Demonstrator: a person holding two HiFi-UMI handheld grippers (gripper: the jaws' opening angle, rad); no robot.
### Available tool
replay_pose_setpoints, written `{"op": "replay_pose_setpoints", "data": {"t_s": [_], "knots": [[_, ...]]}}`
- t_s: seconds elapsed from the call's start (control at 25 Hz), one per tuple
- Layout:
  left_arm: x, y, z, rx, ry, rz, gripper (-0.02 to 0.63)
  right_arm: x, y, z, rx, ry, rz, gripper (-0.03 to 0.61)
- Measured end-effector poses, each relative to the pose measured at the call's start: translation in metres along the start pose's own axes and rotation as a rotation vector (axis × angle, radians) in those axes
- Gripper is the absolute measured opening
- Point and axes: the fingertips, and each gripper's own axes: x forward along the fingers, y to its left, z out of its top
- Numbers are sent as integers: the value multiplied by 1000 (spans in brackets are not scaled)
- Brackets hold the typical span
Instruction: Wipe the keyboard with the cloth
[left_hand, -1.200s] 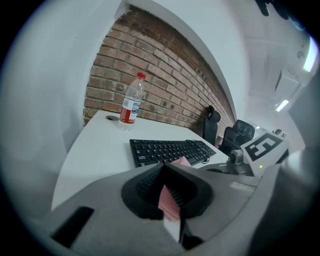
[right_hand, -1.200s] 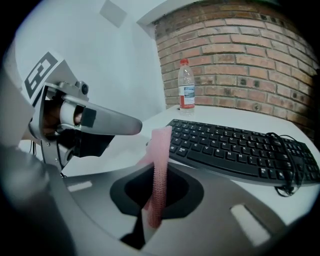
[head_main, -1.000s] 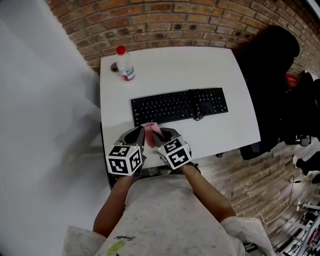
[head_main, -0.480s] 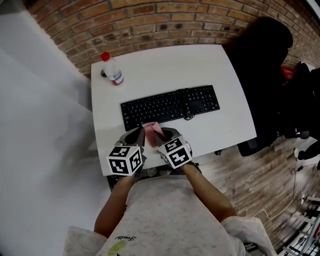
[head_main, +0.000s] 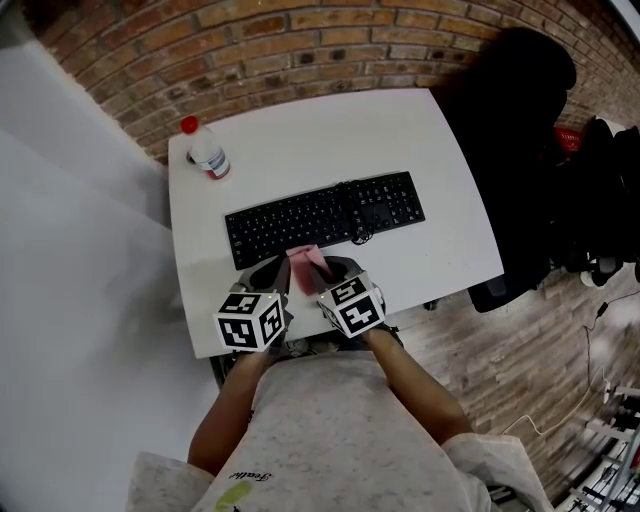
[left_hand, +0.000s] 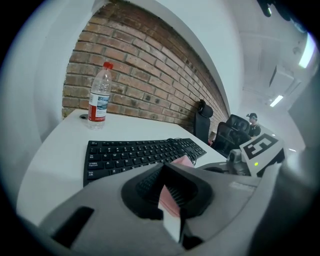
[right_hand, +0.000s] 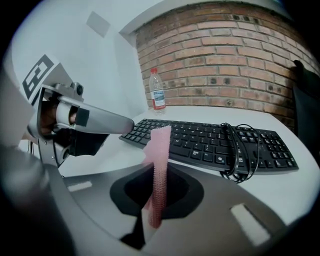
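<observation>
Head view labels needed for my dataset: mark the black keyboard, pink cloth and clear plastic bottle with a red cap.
black keyboard (head_main: 296, 222): head view, middle of the letter keys.
pink cloth (head_main: 306, 263): head view, its raised upper part.
clear plastic bottle with a red cap (head_main: 208, 155): head view, its body.

Even bright indoor light — soft shadows; fisheye bending, dark vignette, near tool blurred in gripper views.

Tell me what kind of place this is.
Probably an office or lab workspace. There's a white desk with a keyboard on it, black office chairs beside it, and a bare brick wall behind.
</observation>
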Motion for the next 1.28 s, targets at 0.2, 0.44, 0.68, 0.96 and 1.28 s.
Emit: {"op": "replay_pose_setpoints", "data": {"t_s": [0.2, 0.44, 0.68, 0.96, 1.28], "knots": [[14, -14, 5, 15, 9, -17, -8, -9, -18, -3, 17, -3, -16, 23], [31, -34, 10, 39, 22, -44, -8, -21, -42, -8, 37, -5, -42, 25], [50, -53, 15, 64, 36, -73, -8, -33, -64, -14, 62, -9, -68, 25], [69, -73, 19, 85, 52, -99, -8, -46, -88, -21, 83, -13, -95, 23], [88, -92, 26, 104, 56, -126, -8, -60, -113, -26, 101, -18, -123, 25]]}}
